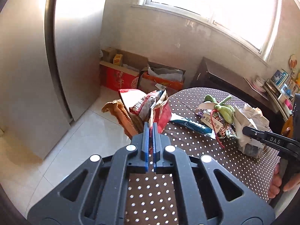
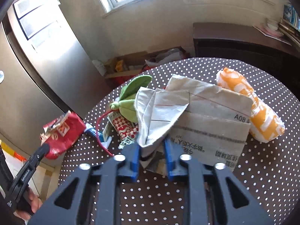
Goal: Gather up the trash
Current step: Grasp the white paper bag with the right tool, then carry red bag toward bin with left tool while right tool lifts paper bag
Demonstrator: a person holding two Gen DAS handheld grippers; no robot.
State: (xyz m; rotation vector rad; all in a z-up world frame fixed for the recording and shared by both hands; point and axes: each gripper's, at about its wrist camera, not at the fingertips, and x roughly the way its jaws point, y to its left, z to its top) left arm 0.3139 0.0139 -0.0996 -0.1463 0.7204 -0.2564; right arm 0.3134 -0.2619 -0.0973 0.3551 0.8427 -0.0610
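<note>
left gripper [image 1: 151,131]: clenched on red snack bag [image 1: 161,116], table edge
right gripper [image 2: 151,150]: clamped on crumpled paper bag [image 2: 157,116], mid-table [image 2: 243,168]
handling: light, floppy, crushable; likely grip folded edges

Two close wrist views, angled down from opposite sides, perhaps, over one shared dotted table [image 1: 234,161] [image 2: 253,168].

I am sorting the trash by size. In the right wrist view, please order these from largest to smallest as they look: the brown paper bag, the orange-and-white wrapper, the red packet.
1. brown paper bag
2. orange-and-white wrapper and red packet: they look alike in size, so no ranking.
</note>
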